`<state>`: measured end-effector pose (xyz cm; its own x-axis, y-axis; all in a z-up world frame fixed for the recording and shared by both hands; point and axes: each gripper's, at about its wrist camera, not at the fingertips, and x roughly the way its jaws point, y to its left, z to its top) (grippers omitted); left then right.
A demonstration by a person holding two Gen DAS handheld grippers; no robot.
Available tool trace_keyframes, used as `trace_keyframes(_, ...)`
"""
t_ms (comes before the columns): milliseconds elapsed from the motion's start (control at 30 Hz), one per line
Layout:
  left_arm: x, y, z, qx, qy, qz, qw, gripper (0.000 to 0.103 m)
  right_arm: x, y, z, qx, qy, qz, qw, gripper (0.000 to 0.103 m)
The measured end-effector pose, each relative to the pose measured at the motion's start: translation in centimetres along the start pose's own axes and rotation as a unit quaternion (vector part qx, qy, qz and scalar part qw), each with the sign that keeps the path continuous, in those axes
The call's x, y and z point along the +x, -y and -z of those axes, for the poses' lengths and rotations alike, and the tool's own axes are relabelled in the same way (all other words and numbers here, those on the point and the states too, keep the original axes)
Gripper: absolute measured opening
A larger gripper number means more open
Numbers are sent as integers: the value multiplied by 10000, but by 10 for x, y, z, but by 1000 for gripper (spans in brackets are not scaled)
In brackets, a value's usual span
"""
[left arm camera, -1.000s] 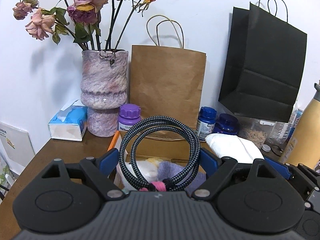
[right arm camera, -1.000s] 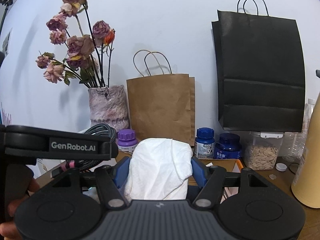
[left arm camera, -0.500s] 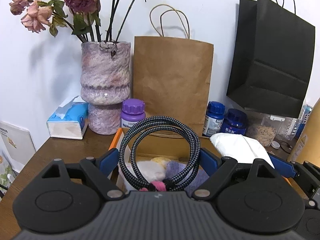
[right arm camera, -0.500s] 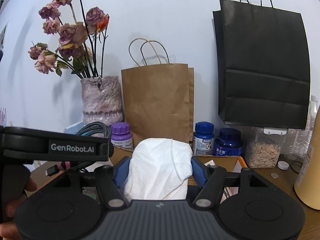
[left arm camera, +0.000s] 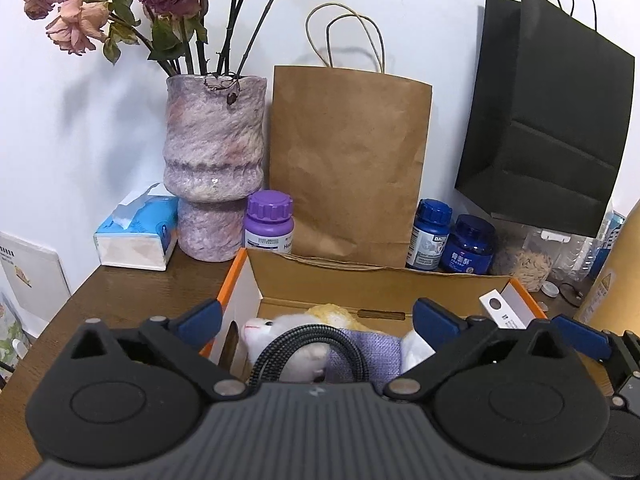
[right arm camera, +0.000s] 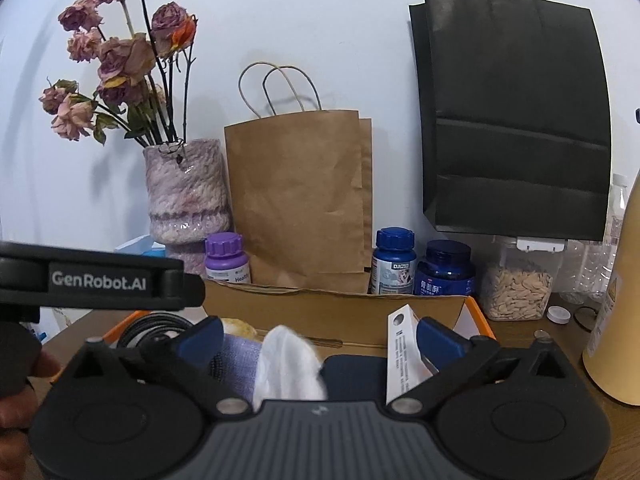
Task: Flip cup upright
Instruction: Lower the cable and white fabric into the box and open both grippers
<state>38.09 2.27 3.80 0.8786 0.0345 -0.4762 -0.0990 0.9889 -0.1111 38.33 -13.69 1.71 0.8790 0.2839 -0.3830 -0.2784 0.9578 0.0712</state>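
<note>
No cup shows in either wrist view, so where the task's thing lies cannot be told; it may be hidden in the clutter or out of frame.

What sits under both tools is an open cardboard box (left arm camera: 360, 286) on the wooden table (left arm camera: 120, 292). Over it the left gripper (left arm camera: 316, 322) has its jaws opening, wide apart. A coil of braided black cable (left arm camera: 312, 344) lies between them down in the box, touching neither blue pad, on top of a plush toy (left arm camera: 280, 330) and a purple cloth (left arm camera: 376, 350).

The right gripper (right arm camera: 316, 338) is opening too. A crumpled white tissue (right arm camera: 288, 360) stands between its pads, loose and apart from both, and a small white carton (right arm camera: 402, 354) leans just inside the right-hand pad (whether it touches is unclear). Neither tool has hold of anything.

Behind the box stand a mottled vase (left arm camera: 216, 160) of dried roses, a brown paper bag (left arm camera: 348, 160), a purple-capped bottle (left arm camera: 269, 224), two blue bottles (left arm camera: 452, 240) and a black paper bag (right arm camera: 512, 120). A tissue box (left arm camera: 136, 236) sits at the left.

As a judgement, the step in hand looks like letting go of items over the box — the flip itself has not begun. The next move calls for finding the cup first, then approaching it with open jaws across its wall so it can be turned mouth-up.
</note>
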Motion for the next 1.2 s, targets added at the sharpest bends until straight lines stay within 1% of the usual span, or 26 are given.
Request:
trace_keyframes(300,-7,0,-1,-15,64,28,10000,103,-5,-1,-2,29,-1,-92,10000,103)
trace_keyframes(633,-27,-2,2,-2,204,23,9998,103,-16,-1,-2,39,-50,-140,9999,103)
trace_keyframes(867,-45,-7,9,-3,275,20,9996,103,-28,0,0,-12,-55,-128,9999,103)
trace_keyframes(1200,-75,-14,24,69,283,26,9996,103,-58,0,13,-107,-47,-131,9998,103)
